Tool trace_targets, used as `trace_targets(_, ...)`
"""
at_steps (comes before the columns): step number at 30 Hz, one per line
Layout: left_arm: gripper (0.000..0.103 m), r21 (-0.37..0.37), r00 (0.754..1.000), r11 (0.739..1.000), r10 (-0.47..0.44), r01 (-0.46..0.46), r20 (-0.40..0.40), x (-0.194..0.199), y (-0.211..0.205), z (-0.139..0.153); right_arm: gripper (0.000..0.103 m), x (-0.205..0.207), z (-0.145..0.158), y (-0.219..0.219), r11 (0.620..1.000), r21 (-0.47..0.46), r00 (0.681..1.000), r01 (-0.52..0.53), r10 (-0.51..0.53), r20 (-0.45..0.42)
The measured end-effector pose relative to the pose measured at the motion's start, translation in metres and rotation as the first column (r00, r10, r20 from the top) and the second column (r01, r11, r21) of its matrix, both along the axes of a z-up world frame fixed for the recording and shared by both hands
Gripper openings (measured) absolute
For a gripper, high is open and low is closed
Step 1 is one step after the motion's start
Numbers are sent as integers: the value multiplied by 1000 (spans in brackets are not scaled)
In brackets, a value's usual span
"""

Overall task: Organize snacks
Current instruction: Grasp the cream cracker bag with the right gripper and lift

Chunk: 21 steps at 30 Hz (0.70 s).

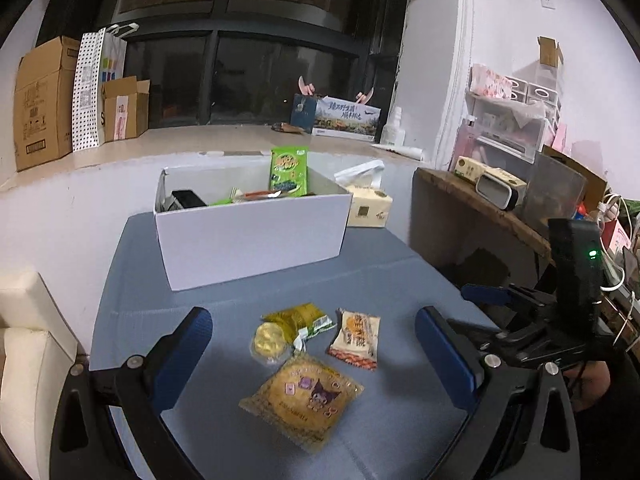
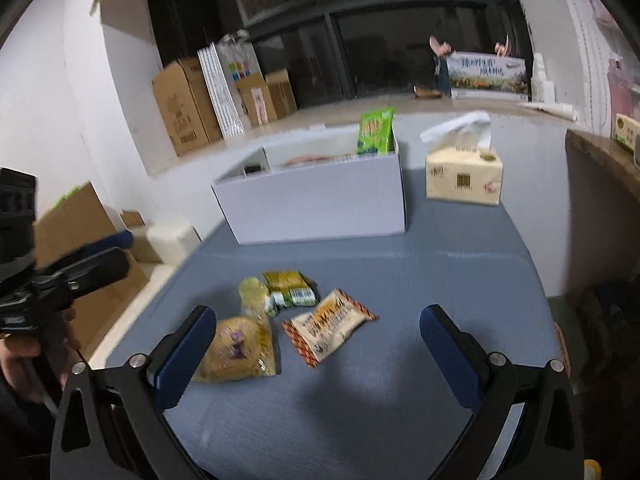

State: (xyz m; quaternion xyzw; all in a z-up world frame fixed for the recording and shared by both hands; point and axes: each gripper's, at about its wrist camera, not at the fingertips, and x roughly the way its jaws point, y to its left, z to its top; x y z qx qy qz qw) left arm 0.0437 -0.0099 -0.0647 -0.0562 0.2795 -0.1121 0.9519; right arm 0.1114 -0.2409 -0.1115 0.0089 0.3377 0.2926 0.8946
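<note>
Several snacks lie on the blue table (image 1: 384,276): a yellow cartoon-print packet (image 1: 302,402), an olive-green packet (image 1: 298,318) with a round yellow snack (image 1: 269,340) beside it, and an orange-white packet (image 1: 356,338). My left gripper (image 1: 314,354) is open above them, empty. A white box (image 1: 252,236) behind holds a green packet (image 1: 289,170) and other snacks. In the right wrist view my right gripper (image 2: 318,354) is open and empty near the orange-white packet (image 2: 326,328) and the yellow packet (image 2: 240,348). The white box (image 2: 320,204) stands beyond.
A tissue pack (image 1: 368,202) stands right of the box; it also shows in the right wrist view (image 2: 464,174). A wooden desk (image 1: 480,204) with clutter is at the right. Cardboard boxes (image 1: 40,104) sit on the window ledge. A white seat (image 1: 24,340) is left of the table.
</note>
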Motion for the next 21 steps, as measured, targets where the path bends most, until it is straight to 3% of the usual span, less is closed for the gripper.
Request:
trace_targets(5,103,13,1000,1000,5,-4,-19,-3,1,-10,103,20,-27,26,990,-139,997,-29,17,-81)
trace_targets(9,103,20,1000,1000,-8,8,-31,-4,0,-16,103,46,-48,49,982,-178,986,-62,33,-165)
trace_targets(14,103,44,998,998,-35,37,-50,-6,-5,-24,103,69,-67,66,967,-249,985,-53,9,-173)
trace_targets(19,103,56,996,997,-53,57,-76,-5,-9,-33,103,80,-84,71,966,-243,974,-88,33,-224)
trace_targets(21,103,58,995,997,-56,60,-78,-5,-10,-34,95,75,-84,73,956,-277,984,-94,47,-173)
